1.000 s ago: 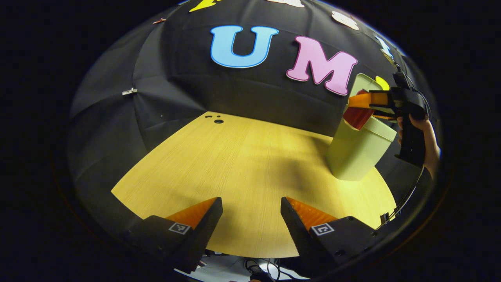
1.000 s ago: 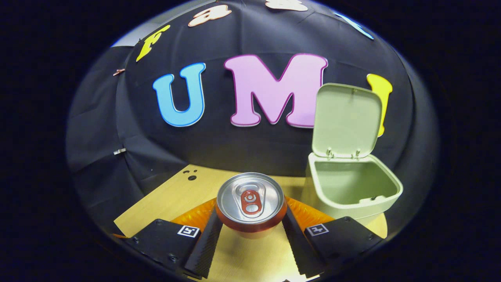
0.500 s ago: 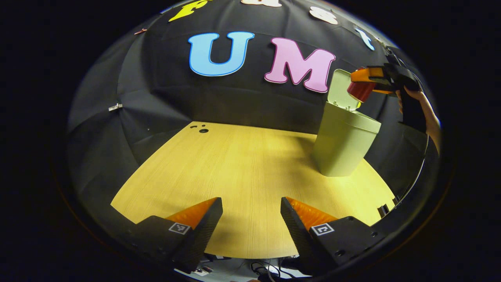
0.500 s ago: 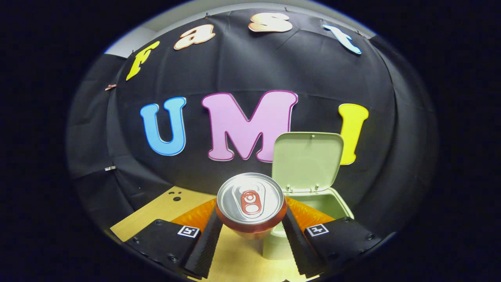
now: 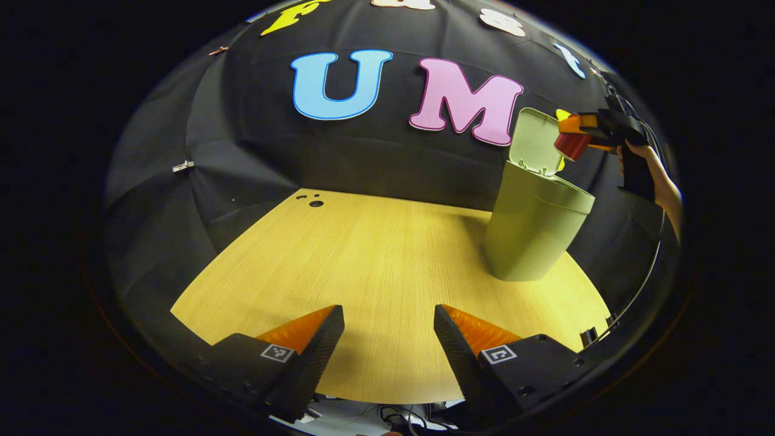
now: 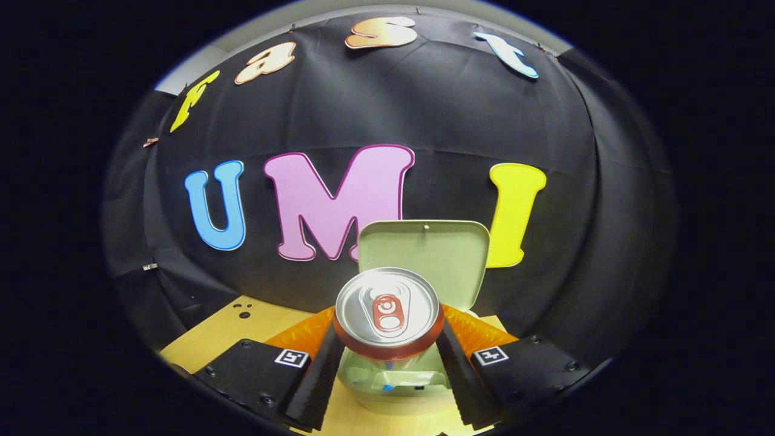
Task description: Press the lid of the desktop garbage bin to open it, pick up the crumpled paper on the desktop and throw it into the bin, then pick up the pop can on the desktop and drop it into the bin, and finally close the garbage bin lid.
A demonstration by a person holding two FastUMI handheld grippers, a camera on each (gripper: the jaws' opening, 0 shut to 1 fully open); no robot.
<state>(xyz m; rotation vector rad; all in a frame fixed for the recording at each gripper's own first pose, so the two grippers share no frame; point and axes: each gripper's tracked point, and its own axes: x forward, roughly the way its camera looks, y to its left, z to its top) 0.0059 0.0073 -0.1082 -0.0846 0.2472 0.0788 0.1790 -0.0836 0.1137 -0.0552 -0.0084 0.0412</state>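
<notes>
The pale green bin [image 5: 536, 233] stands at the right of the wooden table, its lid [image 5: 534, 140] raised upright. In the right gripper view my right gripper [image 6: 387, 345] is shut on a red pop can [image 6: 387, 312] with a silver top, held above the bin's opening [image 6: 390, 378] and in front of the raised lid [image 6: 424, 257]. From the left gripper view, that gripper [image 5: 584, 132] and can [image 5: 570, 145] hang over the bin's rim, held by a hand [image 5: 657, 181]. My left gripper [image 5: 389, 339] stands open over the table's near edge, with nothing between its fingers.
The wooden table [image 5: 375, 260] stretches bare between my left gripper and the bin. Small holes [image 5: 315, 201] sit at its far left corner. Black cloth closes the back and sides. Cables [image 5: 393, 418] lie below the near edge.
The right gripper carried the can to the right and over the bin, so the opening now lies directly beneath it. The left gripper has stayed nearly still.
</notes>
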